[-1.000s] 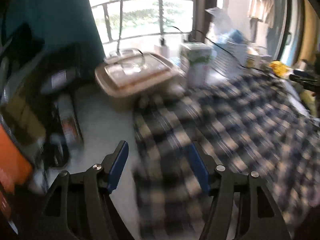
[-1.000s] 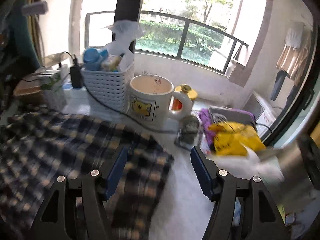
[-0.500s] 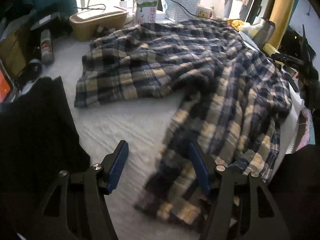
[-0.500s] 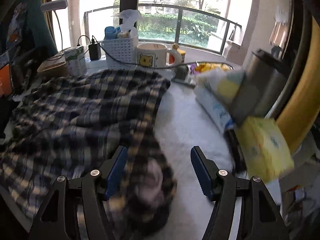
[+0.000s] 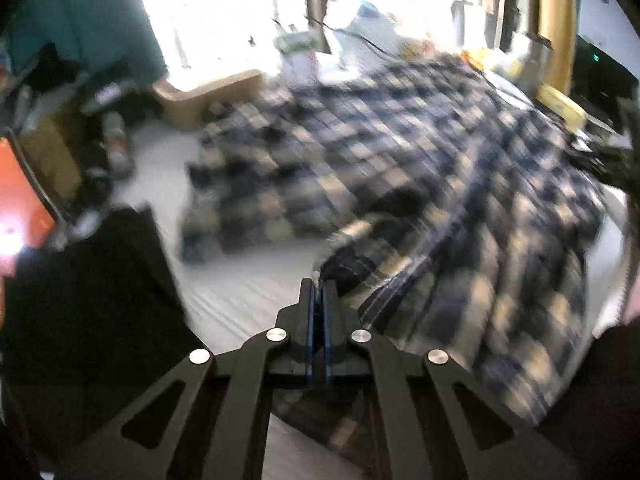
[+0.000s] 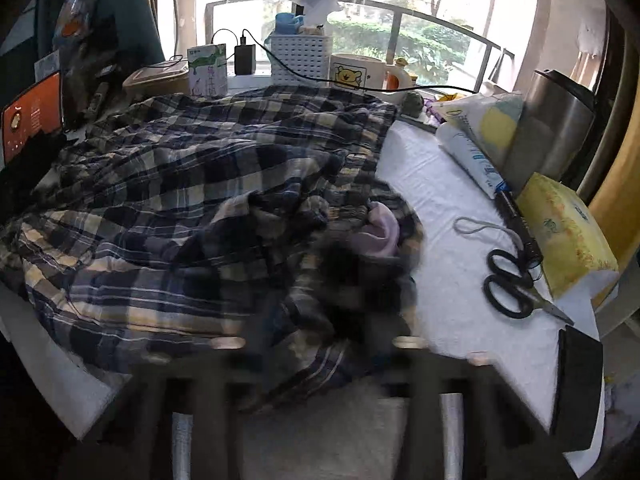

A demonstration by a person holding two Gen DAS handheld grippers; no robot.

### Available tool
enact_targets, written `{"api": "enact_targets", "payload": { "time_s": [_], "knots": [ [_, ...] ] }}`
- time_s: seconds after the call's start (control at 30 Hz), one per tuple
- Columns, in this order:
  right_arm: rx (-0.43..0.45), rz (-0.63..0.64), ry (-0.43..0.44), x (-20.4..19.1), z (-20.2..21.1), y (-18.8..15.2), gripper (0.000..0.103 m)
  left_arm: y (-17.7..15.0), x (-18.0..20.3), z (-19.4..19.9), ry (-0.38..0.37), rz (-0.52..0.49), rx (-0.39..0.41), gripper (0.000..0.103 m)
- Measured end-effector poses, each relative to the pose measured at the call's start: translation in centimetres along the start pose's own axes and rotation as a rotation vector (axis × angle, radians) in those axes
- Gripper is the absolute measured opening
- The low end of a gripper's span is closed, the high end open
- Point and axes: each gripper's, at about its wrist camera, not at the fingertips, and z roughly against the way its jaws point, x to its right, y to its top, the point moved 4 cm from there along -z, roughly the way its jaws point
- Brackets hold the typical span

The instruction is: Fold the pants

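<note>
The blue and cream plaid pants [image 5: 400, 152] lie spread and rumpled over the white table. My left gripper [image 5: 319, 286] is shut at the near edge of the cloth, and a fold of a pant leg rises to its tips and seems pinched there. In the right wrist view the pants [image 6: 180, 184] fill the left and middle, with the bunched waist and a pale lining near the front. My right gripper [image 6: 344, 280] is a dark blur over that bunch. Its jaws are closing with cloth between them, and the blur hides whether the pads press.
Right of the pants lie black scissors [image 6: 508, 280], a yellow tissue pack [image 6: 568, 240], a steel kettle [image 6: 556, 120] and a black box [image 6: 576, 388]. A bear mug [image 6: 352, 74], white basket [image 6: 300, 60] and tan box [image 5: 208, 92] line the window. A black cloth [image 5: 92, 280] lies left.
Both grippers drew back from the table's window side to its near side. The left went from open to shut at a pant leg's edge. The right, open before, now blurs over the waist.
</note>
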Motion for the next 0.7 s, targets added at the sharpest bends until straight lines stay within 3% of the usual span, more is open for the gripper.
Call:
{"api": "enact_targets", "payload": {
  "time_s": [0.07,0.17,0.37,0.5,0.53,0.57,0.6,0.63,0.67,0.7],
  "knots": [
    [0.023,-0.001,-0.01,-0.1,0.3,0.5,0.016,1.9,-1.2,-0.3,0.022,-0.004,0.055,0.002],
    [0.057,-0.03,-0.014,0.3,0.3,1.7,0.012,4.5,-2.4,-1.7,0.033,0.001,0.103,0.002],
    [0.081,-0.075,-0.049,1.0,-0.5,3.8,0.01,7.7,-4.6,-4.8,0.058,0.029,0.134,0.002],
    [0.06,-0.107,-0.045,1.6,-0.8,3.7,0.01,7.5,-5.7,-5.7,0.013,0.086,0.112,0.008],
    [0.062,-0.115,-0.035,1.7,-0.8,3.6,0.01,7.2,-5.7,-5.4,0.013,0.096,0.106,0.011],
    [0.072,-0.126,-0.02,1.8,-0.6,3.4,0.01,6.7,-5.8,-4.8,0.025,0.109,0.094,0.026],
    [0.081,-0.132,-0.006,1.9,-0.3,3.2,0.01,6.3,-5.8,-4.2,0.032,0.118,0.09,0.051],
    [0.086,-0.131,0.003,1.9,0.1,3.0,0.012,5.5,-5.7,-3.1,0.036,0.132,0.095,0.064],
    [0.088,-0.128,-0.001,2.0,0.4,2.7,0.021,4.8,-5.5,-2.0,0.033,0.147,0.107,0.079],
    [0.091,-0.126,-0.016,2.2,0.8,2.3,0.037,4.1,-5.1,-1.0,0.018,0.16,0.117,0.082]
  ]
}}
